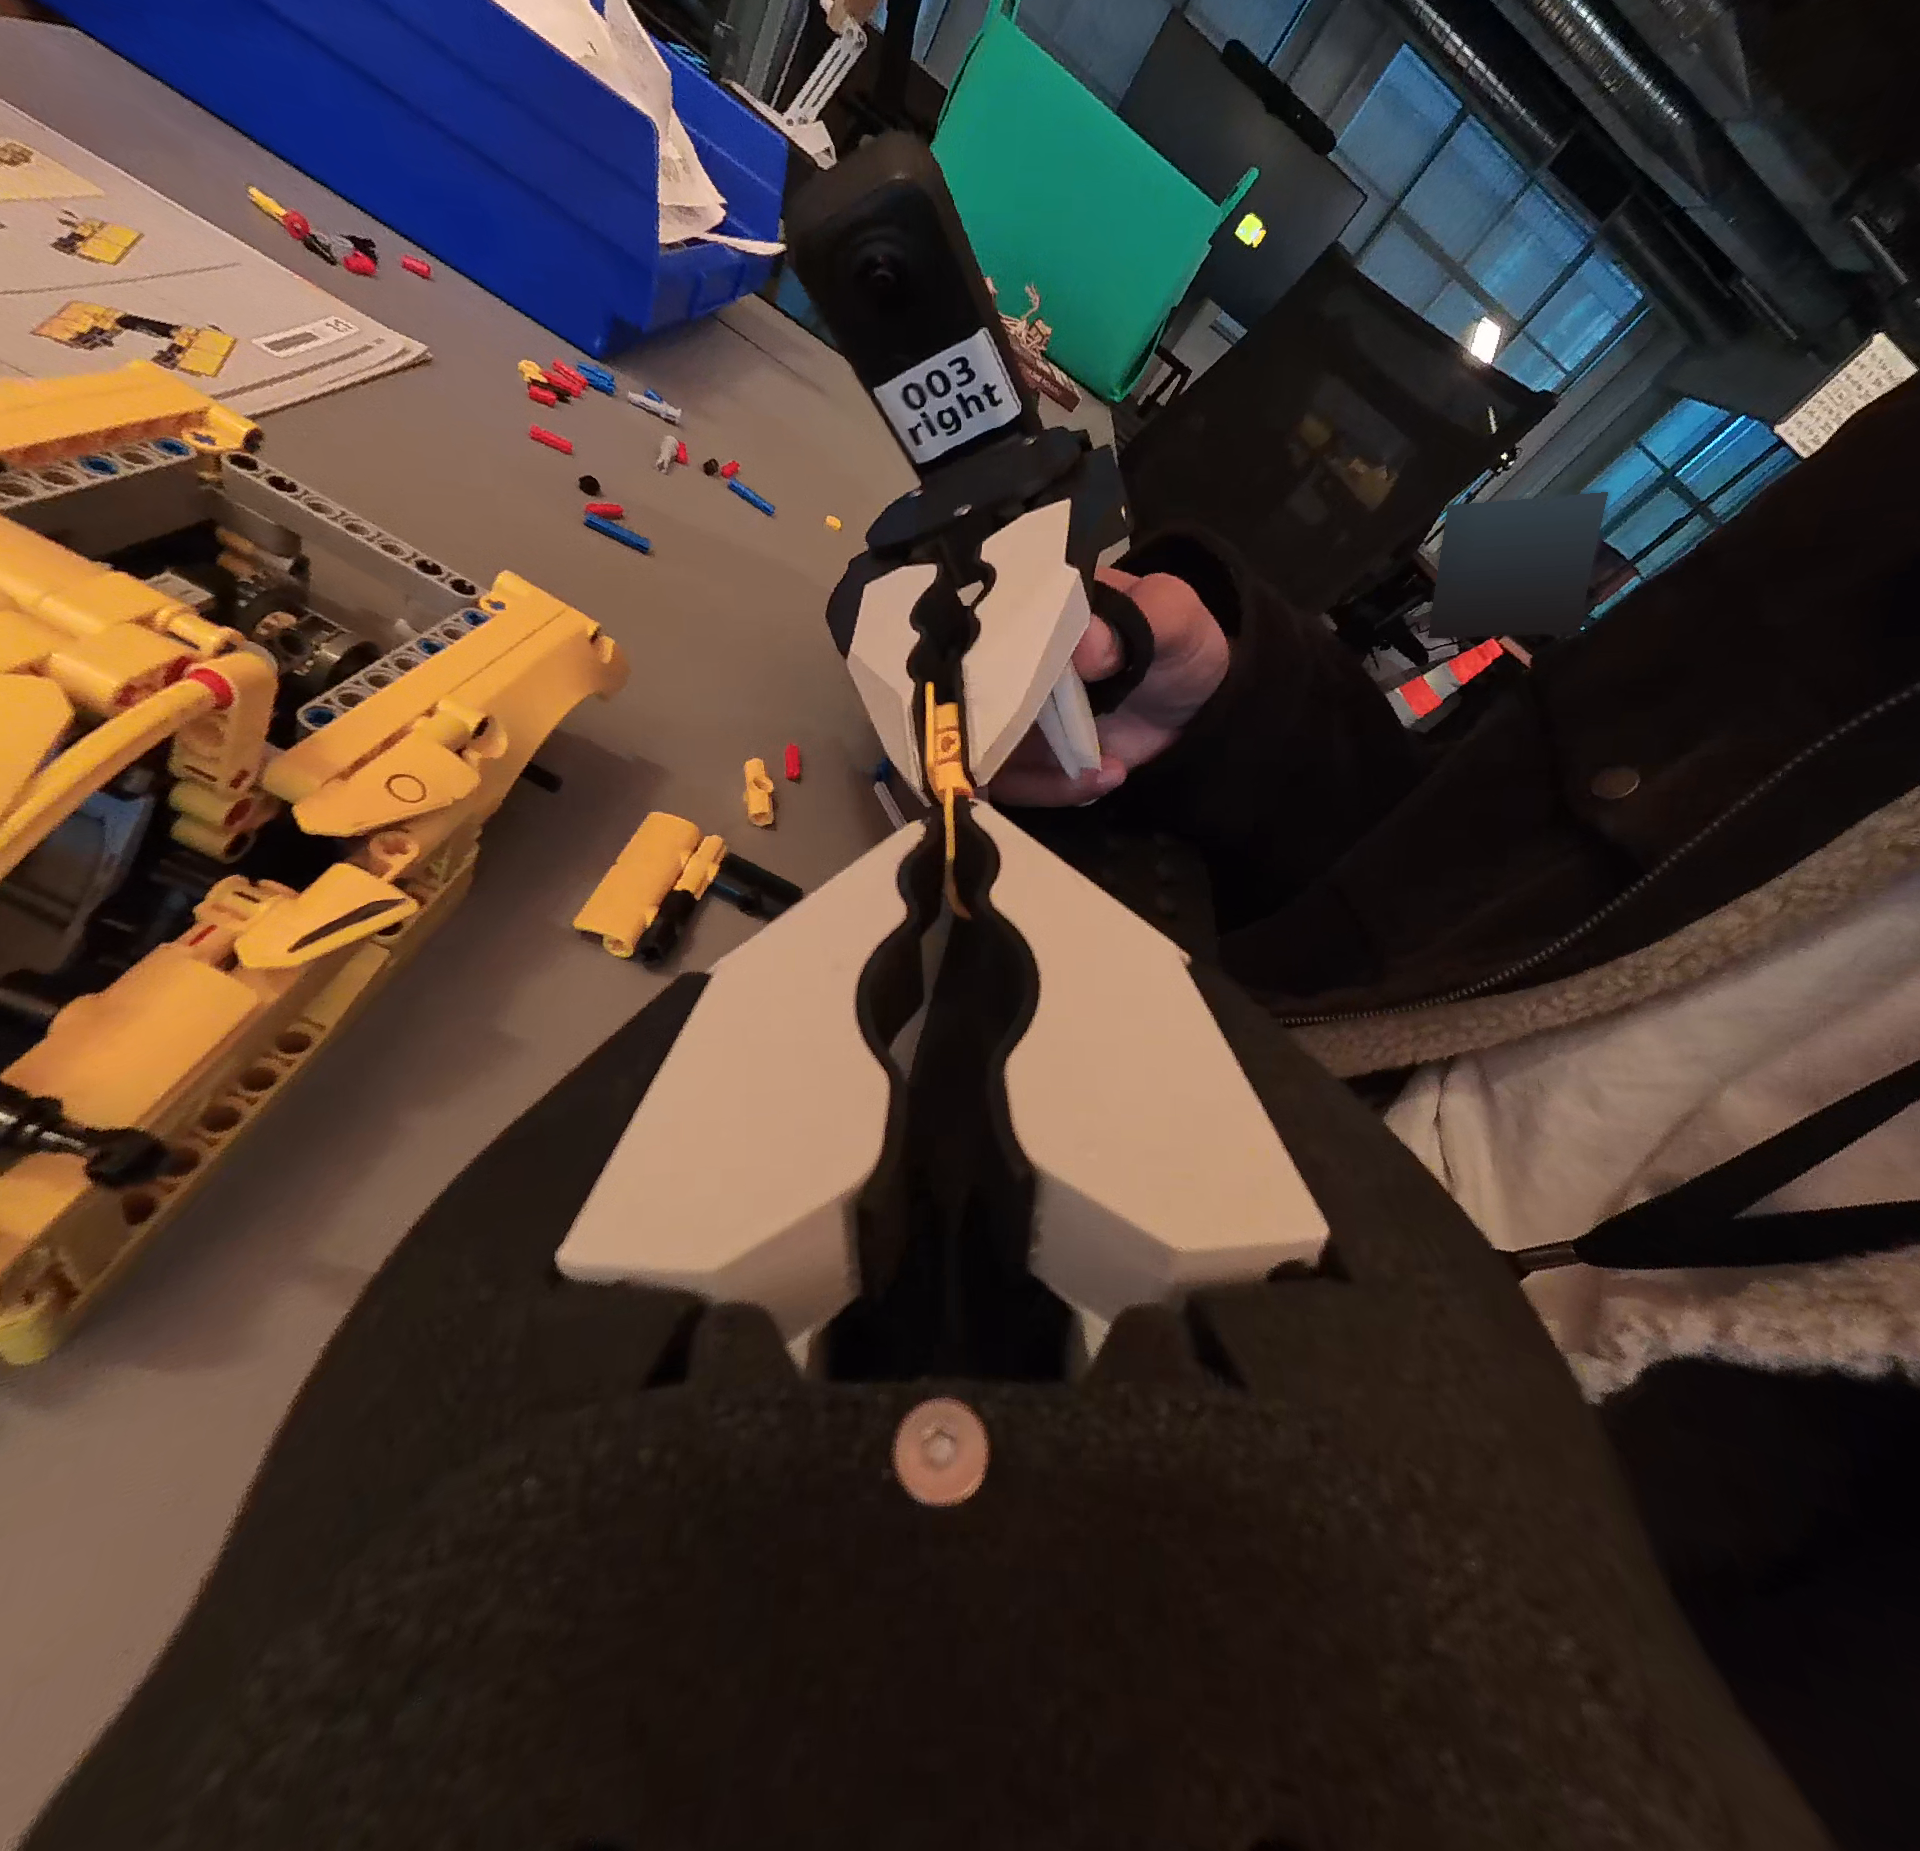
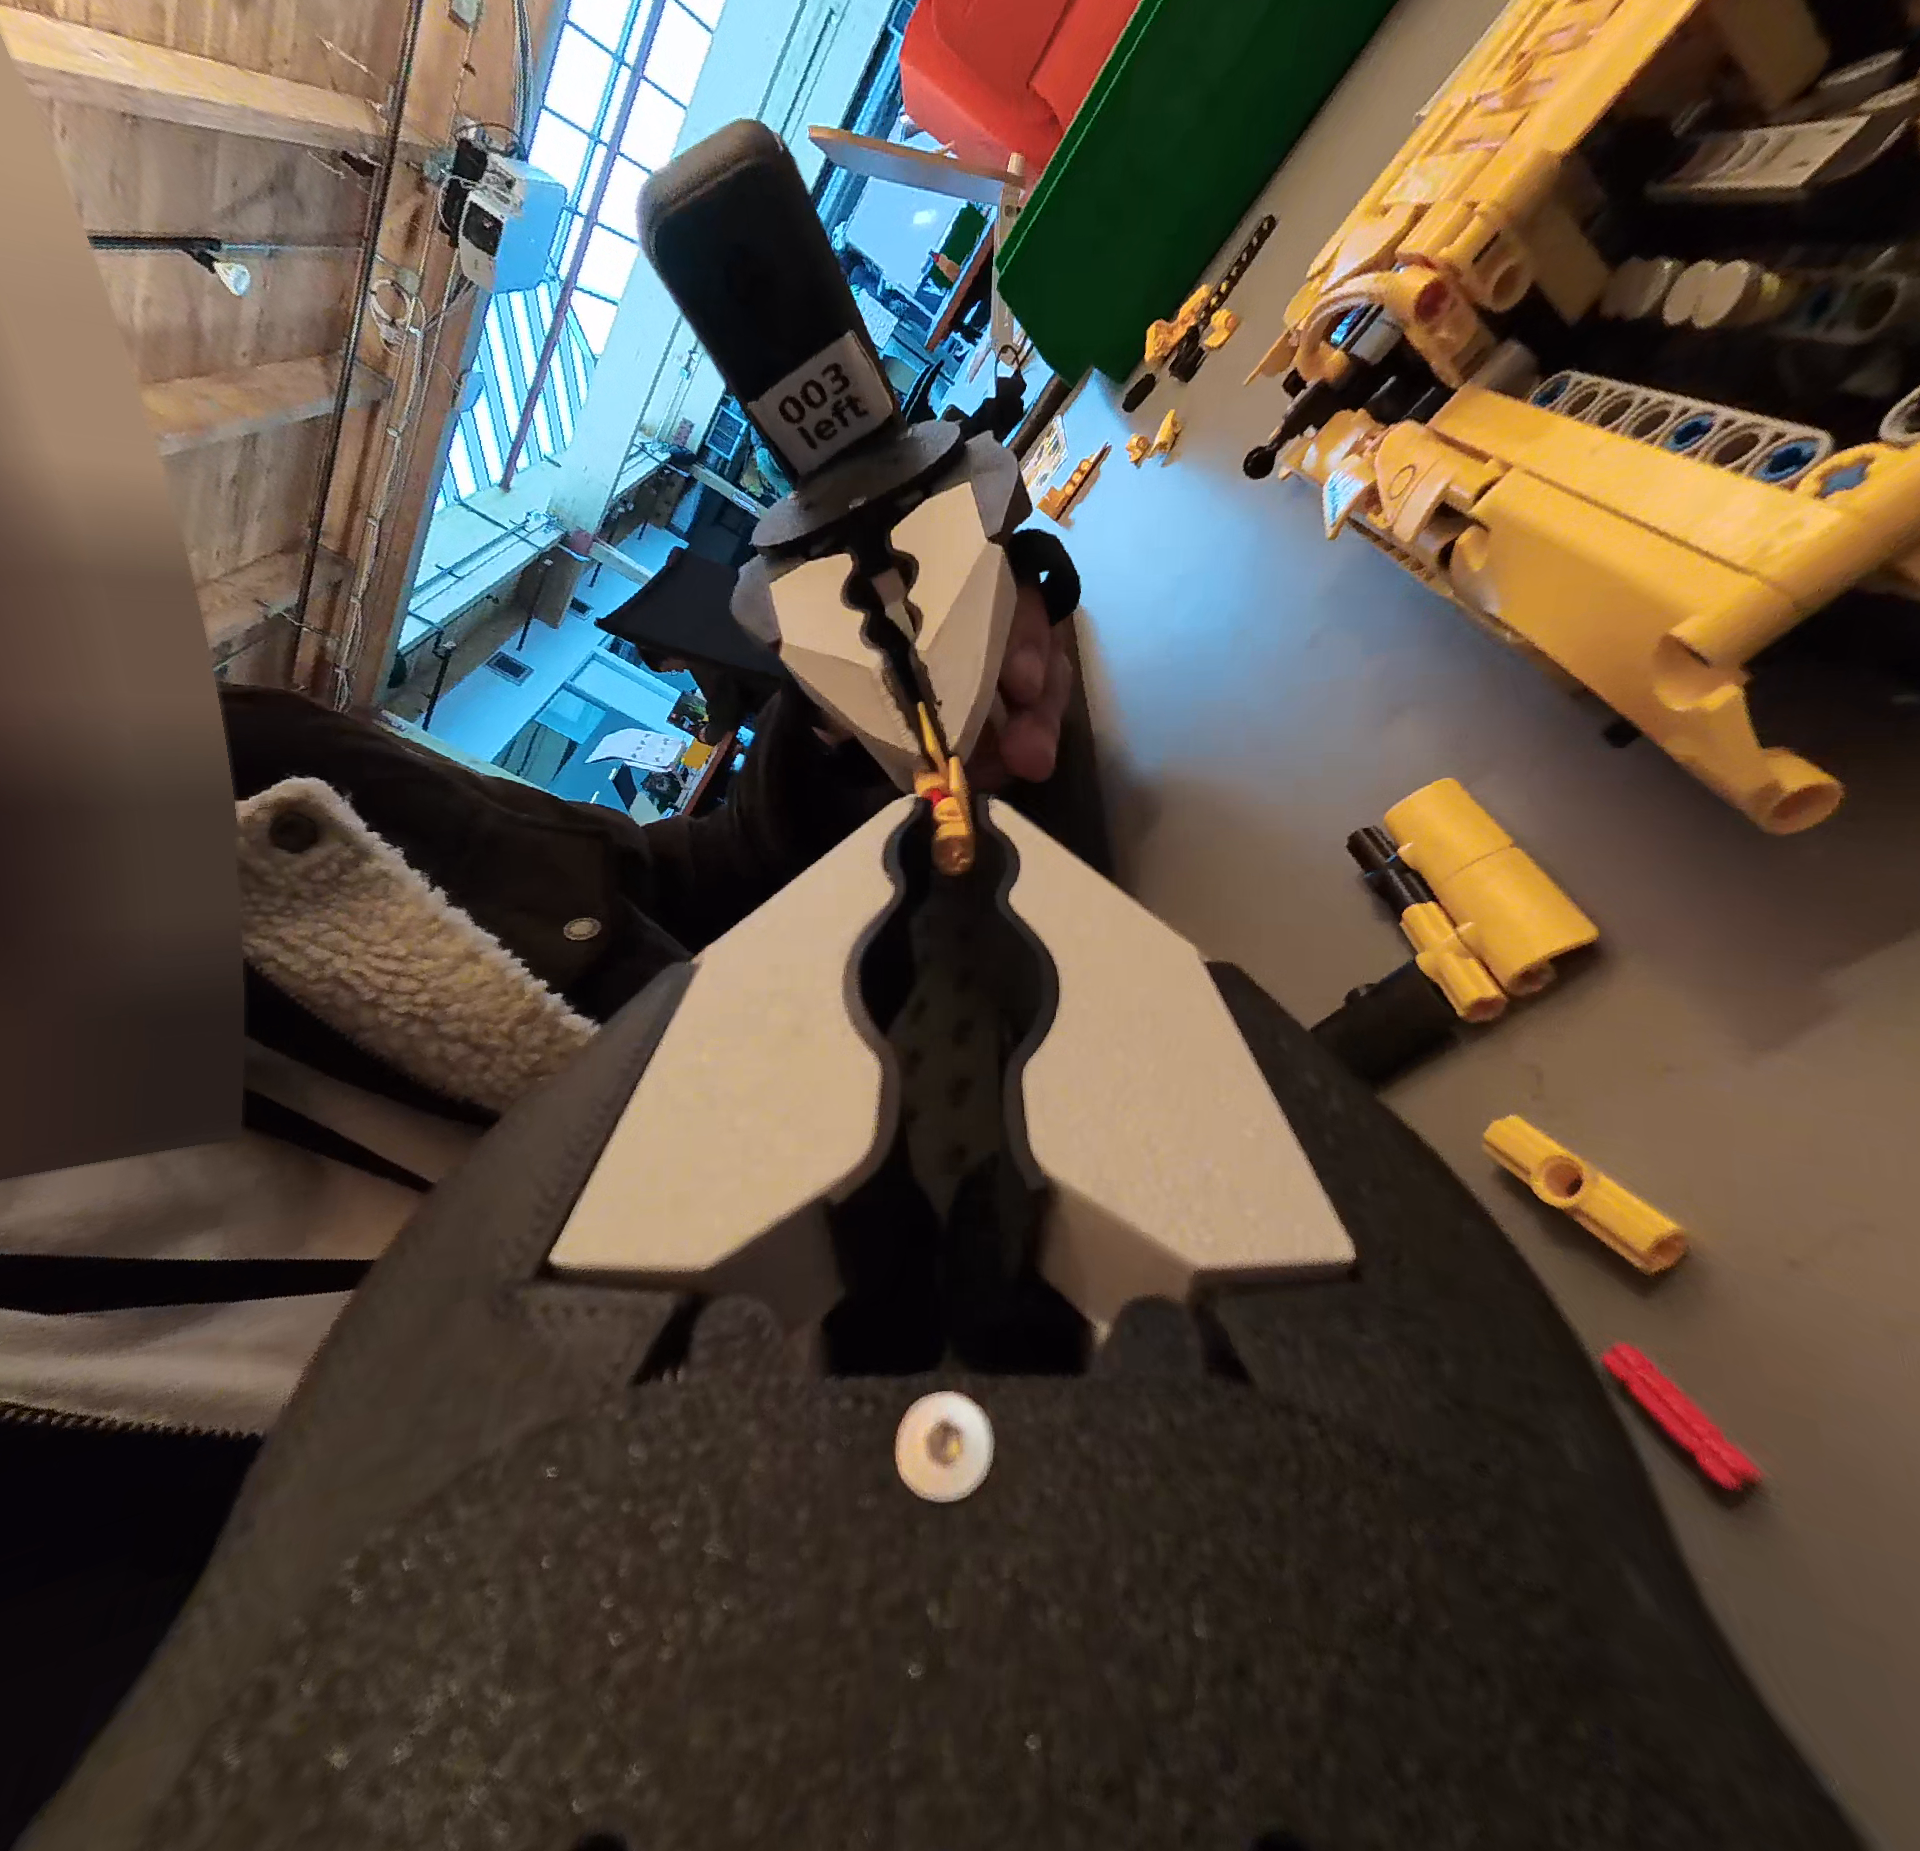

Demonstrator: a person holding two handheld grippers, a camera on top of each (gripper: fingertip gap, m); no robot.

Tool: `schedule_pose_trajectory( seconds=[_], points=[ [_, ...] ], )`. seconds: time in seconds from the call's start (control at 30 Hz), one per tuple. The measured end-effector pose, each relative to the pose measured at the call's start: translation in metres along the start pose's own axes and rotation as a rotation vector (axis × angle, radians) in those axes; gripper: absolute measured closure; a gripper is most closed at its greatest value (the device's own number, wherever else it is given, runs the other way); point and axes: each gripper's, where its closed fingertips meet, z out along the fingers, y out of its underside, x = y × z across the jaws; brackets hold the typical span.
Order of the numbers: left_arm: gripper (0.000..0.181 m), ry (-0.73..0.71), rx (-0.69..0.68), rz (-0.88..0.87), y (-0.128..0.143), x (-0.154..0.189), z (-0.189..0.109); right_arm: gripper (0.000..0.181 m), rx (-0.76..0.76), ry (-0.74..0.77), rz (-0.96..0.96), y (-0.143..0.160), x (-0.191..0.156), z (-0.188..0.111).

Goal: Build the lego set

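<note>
Tongs face each other tip to tip above the tabletop [image 1: 727,596], clear of the big yellow model [image 1: 260,762]. The left tongs [image 1: 951,845] are pinched together on a thin yellow piece [image 1: 954,866] that sticks out past the tips. The right tongs [image 1: 951,762] are clamped on a small yellow connector [image 1: 948,752]. In the right wrist view a speck of red shows where the two pieces meet [image 2: 943,795], perhaps a pin, though it is too small to be sure.

The step in hand looks like mating these two small parts in the air before they go onto the model. To do it well, I would keep both grips firm and line the pieces up on one axis, since each is held only near its end and could pivot in the tips. Press straight along that axis, not sideways. A slight twist may help a tight peg seat. If a part slips, resting it on the tabletop and regripping closer to the joint seems safer than forcing it. Loose yellow, red and blue pieces [image 1: 592,430] and the booklet [image 1: 156,295] lie near the model.
</note>
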Motion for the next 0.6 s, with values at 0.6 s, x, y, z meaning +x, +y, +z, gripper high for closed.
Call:
schedule_pose_trajectory(
  seconds=[0.6],
  points=[
    [0.18,-0.067,0.151,-0.007,-0.02,-0.004,-0.008,0.174,0.108,-0.052,0.041,-0.014,-0.008,0.0]
  ],
)
